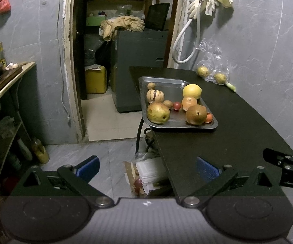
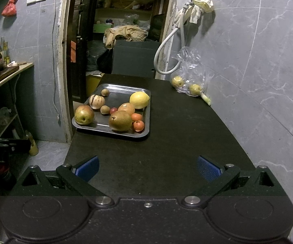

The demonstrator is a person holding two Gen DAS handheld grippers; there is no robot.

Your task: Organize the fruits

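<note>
Most fruit already lay in the tray [image 2: 126,134]; two bagged pears [image 2: 195,89] waited far right; both hand-held grippers [image 2: 148,167] gaped wide, empty.

Both wrist views face the doorway, well back from the tray [image 1: 156,81]: left from off the table's [image 2: 187,142] left edge, right squarely over it.

Tray [image 2: 146,109]: on the table [image 2: 166,152], at its far left edge, one corner seemingly overhanging.
In tray: apple [image 2: 84,114] front left, pear [image 2: 120,120] front middle, lemon [image 2: 139,100] back right.
Bag [image 2: 189,75]: far right of the table, against the wall, well apart from the tray, holding two fruits.
Shelf [image 2: 8,71]: left, across the floor.
</note>
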